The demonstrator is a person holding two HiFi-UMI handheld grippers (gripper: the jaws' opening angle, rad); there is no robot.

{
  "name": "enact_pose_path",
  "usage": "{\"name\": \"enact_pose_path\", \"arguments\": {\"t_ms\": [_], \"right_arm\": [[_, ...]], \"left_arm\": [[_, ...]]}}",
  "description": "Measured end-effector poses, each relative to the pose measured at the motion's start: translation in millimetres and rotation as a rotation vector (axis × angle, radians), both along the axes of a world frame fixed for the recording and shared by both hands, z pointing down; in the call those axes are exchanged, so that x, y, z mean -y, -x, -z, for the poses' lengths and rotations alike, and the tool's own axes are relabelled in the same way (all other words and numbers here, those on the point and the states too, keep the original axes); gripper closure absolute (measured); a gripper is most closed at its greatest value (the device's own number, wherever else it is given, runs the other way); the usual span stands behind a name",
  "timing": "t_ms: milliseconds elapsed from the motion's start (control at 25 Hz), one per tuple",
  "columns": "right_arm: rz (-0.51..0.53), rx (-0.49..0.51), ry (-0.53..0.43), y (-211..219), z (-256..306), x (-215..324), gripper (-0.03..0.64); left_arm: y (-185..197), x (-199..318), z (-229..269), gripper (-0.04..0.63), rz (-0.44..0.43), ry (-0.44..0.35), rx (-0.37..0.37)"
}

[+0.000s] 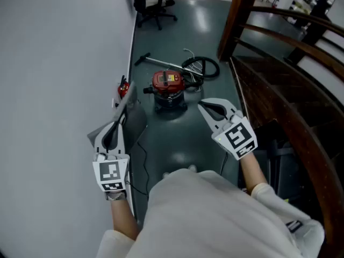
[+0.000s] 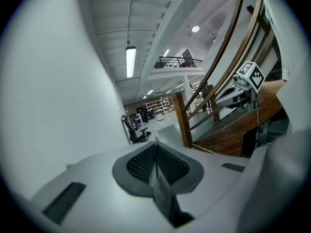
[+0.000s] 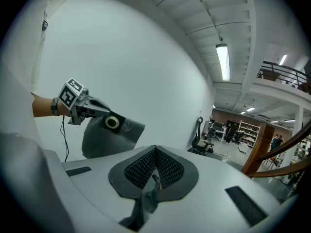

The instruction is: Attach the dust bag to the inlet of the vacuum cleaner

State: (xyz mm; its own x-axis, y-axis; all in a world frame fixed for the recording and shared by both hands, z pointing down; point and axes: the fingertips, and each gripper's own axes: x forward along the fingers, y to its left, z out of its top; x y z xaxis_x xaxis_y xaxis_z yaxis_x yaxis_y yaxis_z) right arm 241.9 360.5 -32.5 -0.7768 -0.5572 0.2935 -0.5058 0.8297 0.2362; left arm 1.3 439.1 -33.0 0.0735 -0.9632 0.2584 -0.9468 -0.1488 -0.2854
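A red-topped vacuum cleaner (image 1: 168, 87) stands on the dark floor ahead of me, with its black hose (image 1: 202, 66) coiled behind it. My left gripper (image 1: 119, 117) is shut on a grey dust bag (image 1: 133, 120), held in the air near the white wall. The right gripper view shows the dust bag (image 3: 104, 141) hanging from the left gripper (image 3: 92, 108), with a black collar and round opening (image 3: 112, 122). A thin edge of the bag stands between the left gripper (image 2: 156, 147) pads. My right gripper (image 1: 202, 106) is shut and empty, to the right of the vacuum; the right gripper (image 3: 155, 152) pads meet.
A white wall (image 1: 54, 63) runs along the left, with a red fire extinguisher (image 1: 123, 87) at its foot. A wooden staircase with a curved rail (image 1: 285, 85) rises on the right. A black office chair (image 1: 153, 7) stands farther down the floor.
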Motion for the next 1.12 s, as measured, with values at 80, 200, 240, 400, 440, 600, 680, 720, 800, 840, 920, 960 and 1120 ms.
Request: {"name": "enact_pose_path", "arguments": {"t_ms": [80,200,240,400,440,600,680,720,800,840,920,960,1120], "right_arm": [[0.002,0.002,0.001,-2.5,-1.2,0.5,0.589],[0.01,0.015,0.016,-8.2,-3.0,1.6,0.589],[0.011,0.03,0.03,-10.7,-3.6,2.6,0.589],[0.001,0.123,0.089,-20.5,0.1,9.1,0.588],[0.003,0.136,0.091,-22.9,1.8,10.3,0.589],[0.03,0.097,0.087,-35.8,-3.1,14.0,0.589],[0.057,0.06,0.096,-42.8,-10.7,13.9,0.589],[0.065,0.049,0.103,-46.4,-14.5,14.7,0.589],[0.07,0.039,0.121,-51.7,-19.7,18.8,0.589],[0.071,0.037,0.129,-53.0,-20.6,20.6,0.589],[0.082,0.035,0.134,-55.9,-21.6,23.1,0.589],[0.088,0.033,0.13,-57.9,-22.0,25.4,0.589],[0.076,0.079,0.123,-62.6,-18.1,41.1,0.589]], "left_arm": [[-1.4,0.1,0.1,0.578,0.004,0.003,0.004],[-6.5,0.7,0.4,0.578,0.011,0.006,0.009],[-9.0,1.1,0.3,0.578,0.013,0.007,0.011],[-19.2,3.4,0.1,0.578,0.023,0.008,0.019],[-21.8,4.0,0.3,0.578,0.027,0.007,0.02],[-35.0,6.9,-0.7,0.578,0.049,0.004,0.029],[-41.6,7.2,-1.4,0.578,0.061,0.002,0.036],[-43.9,7.7,-1.4,0.578,0.067,0.0,0.039],[-46.5,10.6,-0.8,0.578,0.079,-0.002,0.044],[-47.2,12.1,-0.7,0.578,0.084,0.0,0.045],[-48.5,14.8,-1.3,0.578,0.087,0.007,0.047],[-49.1,17.1,-1.7,0.578,0.088,0.01,0.049],[-48.4,32.8,-5.2,0.578,0.091,0.015,0.051]]}}
